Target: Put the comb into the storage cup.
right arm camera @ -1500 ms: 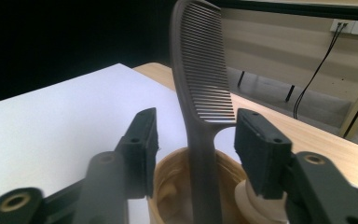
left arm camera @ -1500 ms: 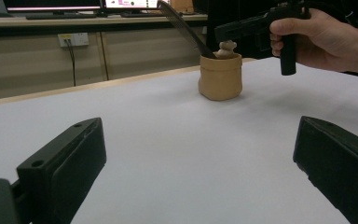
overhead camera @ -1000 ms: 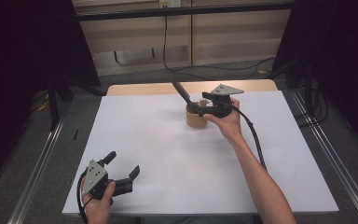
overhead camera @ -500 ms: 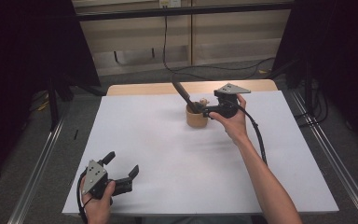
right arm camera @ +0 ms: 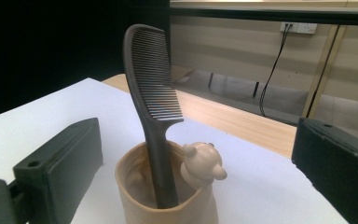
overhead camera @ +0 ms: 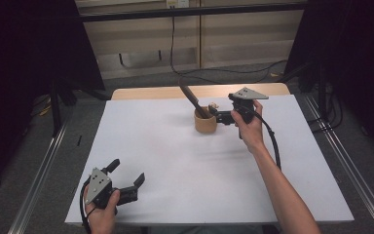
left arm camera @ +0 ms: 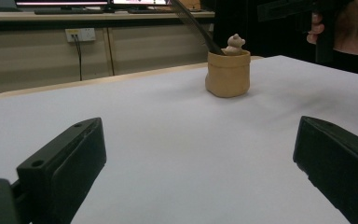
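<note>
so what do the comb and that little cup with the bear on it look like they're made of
The comb looks like dark moulded plastic with a dull sheen: thin, even teeth and a smooth one-piece handle. The cup looks like soft tan silicone or rubber, matte, with a thick rounded, slightly uneven rim; it could be glazeless ceramic. The bear on its rim has the same matte look in a paler cream.

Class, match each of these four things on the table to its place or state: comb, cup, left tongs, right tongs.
Things:
1. comb
2. cup
3. left tongs
4. right tongs

Places or states:
A. open, at the table's near left corner
B. tan, with a small bear on its rim
C. dark, standing tilted in the cup
D. open, beside the cup

Pairs: 1-C, 2-B, 3-A, 4-D
</note>
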The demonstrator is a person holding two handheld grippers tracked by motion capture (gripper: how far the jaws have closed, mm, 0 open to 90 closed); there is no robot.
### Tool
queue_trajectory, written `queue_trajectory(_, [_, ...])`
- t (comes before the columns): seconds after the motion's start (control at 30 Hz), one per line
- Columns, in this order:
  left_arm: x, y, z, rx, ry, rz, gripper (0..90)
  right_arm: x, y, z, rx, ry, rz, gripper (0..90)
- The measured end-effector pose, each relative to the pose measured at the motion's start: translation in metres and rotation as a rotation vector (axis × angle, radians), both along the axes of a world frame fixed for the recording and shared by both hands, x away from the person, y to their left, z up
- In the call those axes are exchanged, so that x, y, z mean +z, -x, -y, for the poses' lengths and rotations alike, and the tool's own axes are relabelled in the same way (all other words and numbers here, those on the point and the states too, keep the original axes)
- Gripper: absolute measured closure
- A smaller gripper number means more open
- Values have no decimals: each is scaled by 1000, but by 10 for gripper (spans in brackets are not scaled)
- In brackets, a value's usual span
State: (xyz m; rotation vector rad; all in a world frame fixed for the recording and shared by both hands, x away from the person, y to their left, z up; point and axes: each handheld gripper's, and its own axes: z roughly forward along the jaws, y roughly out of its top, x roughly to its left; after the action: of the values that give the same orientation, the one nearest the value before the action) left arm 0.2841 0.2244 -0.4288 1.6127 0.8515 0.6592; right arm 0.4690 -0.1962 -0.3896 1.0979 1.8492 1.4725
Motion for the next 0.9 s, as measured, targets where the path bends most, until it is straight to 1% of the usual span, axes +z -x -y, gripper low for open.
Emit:
queue_trajectory(0.07, [0,0,0,1,-4,5,25,1,3,1,-9,-1,6,11])
queue_trajectory(0.13, [1,0,0,-2,2,4,25,2,5,2,-17,-2,7,7])
queue_trajectory(0.17, [1,0,-1,-1,-1,3,26,2,6,3,-20,-5,7,8])
queue_trajectory(0.27, [1,1,-3,11,13,5,26,3,9,5,-33,-9,15,6])
queue_trajectory(0.33, [2,1,-4,10,5,7,26,2,12,7,-44,-12,12,5])
queue_trajectory(0.47, [1,1,-3,9,10,7,26,1,17,12,-64,-12,14,4])
queue_trajectory(0.57, [1,0,-2,7,11,5,26,3,22,16,-73,-11,35,5])
queue_trajectory(0.7, [1,0,-2,3,6,8,25,5,30,19,-78,-9,42,4])
queue_trajectory(0.77, [1,-1,-2,3,4,7,25,6,33,20,-84,2,43,3])
queue_trajectory(0.9, [1,0,-2,3,6,9,25,8,40,23,-98,-4,55,4])
